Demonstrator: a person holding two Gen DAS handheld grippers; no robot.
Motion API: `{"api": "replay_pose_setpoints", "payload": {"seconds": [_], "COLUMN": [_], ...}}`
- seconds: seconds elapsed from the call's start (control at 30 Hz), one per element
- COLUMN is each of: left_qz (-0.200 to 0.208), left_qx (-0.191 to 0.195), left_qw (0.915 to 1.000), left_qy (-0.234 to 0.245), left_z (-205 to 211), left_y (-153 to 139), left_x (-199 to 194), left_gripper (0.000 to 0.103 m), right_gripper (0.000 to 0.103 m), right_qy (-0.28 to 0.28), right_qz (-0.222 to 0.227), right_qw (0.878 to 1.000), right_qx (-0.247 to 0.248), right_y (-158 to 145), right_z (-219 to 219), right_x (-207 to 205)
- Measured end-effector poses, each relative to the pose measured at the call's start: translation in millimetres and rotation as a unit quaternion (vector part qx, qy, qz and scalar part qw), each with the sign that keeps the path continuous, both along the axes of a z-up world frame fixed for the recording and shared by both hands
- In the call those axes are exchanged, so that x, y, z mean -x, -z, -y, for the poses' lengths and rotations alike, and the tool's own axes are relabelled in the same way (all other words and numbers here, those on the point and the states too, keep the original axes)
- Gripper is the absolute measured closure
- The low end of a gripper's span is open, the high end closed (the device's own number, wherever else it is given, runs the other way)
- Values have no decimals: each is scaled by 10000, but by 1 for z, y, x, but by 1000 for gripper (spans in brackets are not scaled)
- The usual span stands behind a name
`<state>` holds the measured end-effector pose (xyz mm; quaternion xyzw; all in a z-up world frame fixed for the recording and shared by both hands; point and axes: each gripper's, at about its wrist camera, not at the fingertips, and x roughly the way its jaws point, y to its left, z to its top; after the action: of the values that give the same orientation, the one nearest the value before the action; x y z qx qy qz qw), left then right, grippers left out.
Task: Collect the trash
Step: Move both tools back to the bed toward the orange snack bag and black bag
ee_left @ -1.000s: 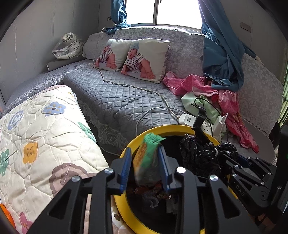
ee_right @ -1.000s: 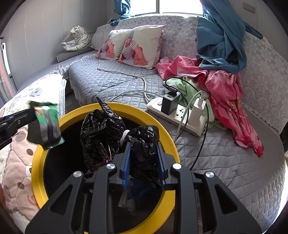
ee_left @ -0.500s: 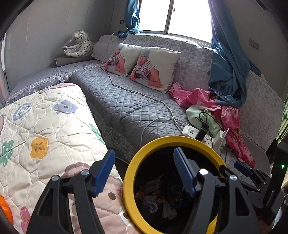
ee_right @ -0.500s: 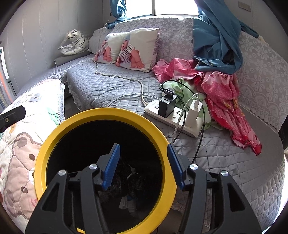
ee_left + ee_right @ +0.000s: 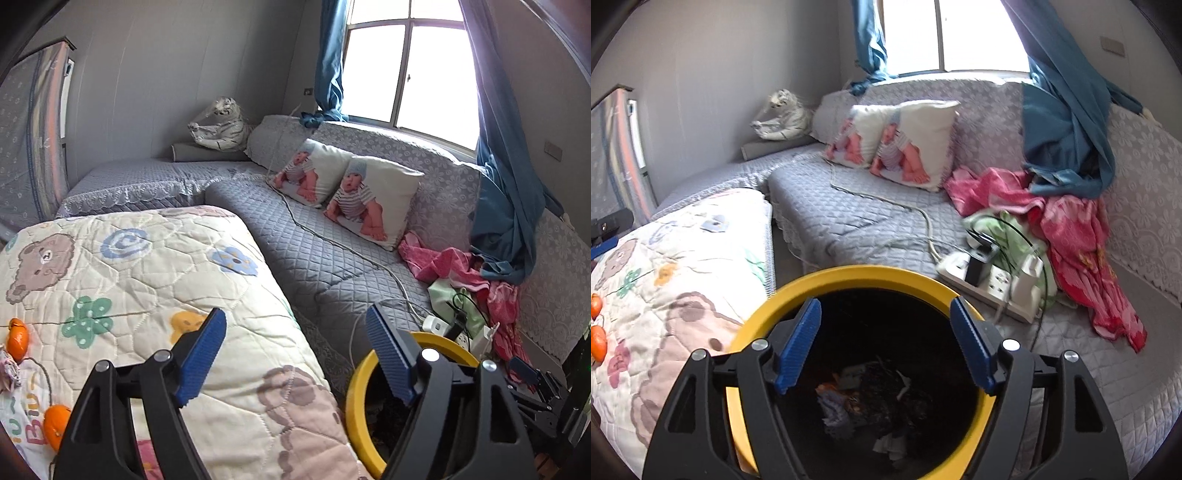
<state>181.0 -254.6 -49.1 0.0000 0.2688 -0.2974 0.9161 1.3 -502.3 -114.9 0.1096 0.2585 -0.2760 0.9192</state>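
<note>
A round bin with a yellow rim [image 5: 871, 275] stands below my right gripper [image 5: 884, 345], which is open and empty above its mouth. Inside lie a black bag and mixed wrappers [image 5: 879, 402]. In the left wrist view the bin's rim [image 5: 356, 387] is at the lower right. My left gripper [image 5: 295, 354] is open and empty, above the edge of a patterned quilt [image 5: 147, 277]. Orange peel pieces [image 5: 17, 339] lie on the quilt at far left, also in the right wrist view [image 5: 597, 341]. The right gripper's tip [image 5: 522, 371] shows at right.
A grey quilted sofa [image 5: 332, 258] holds two baby-print pillows [image 5: 354, 195], pink and green clothes [image 5: 1071, 229], a blue curtain [image 5: 1067, 140], a white power strip with chargers [image 5: 990, 277] and a cable [image 5: 332, 240]. A toy tiger [image 5: 219, 125] sits in the corner.
Both grippers opened and dropped the green-orange wrapper and the black bag into the bin. My left gripper then swung up and left over the quilt. The right rose slightly.
</note>
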Motion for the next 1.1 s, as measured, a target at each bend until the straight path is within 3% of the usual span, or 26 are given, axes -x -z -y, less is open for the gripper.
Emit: {"api": "replay_pose_setpoints", "payload": {"seconds": [0.07, 0.27, 0.53, 0.83, 1.1], "left_qz": [114, 398, 533, 509, 213], "left_qx": [56, 244, 246, 43, -164], "left_qw": [9997, 9944, 9809, 9489, 9198], "left_qy": [-211, -952, -1853, -3113, -3915], "left_z": [-20, -88, -187, -308, -383], "left_y": [-7, -26, -32, -16, 13], "left_x": [-4, -11, -22, -31, -34], "left_gripper": [20, 8, 8, 8, 8], "right_gripper": [23, 11, 8, 8, 8], "right_qy": [-243, -1111, -2556, -3843, -4533], "right_qz": [113, 502, 751, 666, 133], "right_qw": [9996, 9920, 9627, 9204, 8904], "right_qx": [99, 335, 482, 276, 397], "right_y": [-7, -26, -44, -44, -20], "right_z": [-14, -64, -153, -247, -318], "right_x": [-7, -34, -80, -118, -150]}}
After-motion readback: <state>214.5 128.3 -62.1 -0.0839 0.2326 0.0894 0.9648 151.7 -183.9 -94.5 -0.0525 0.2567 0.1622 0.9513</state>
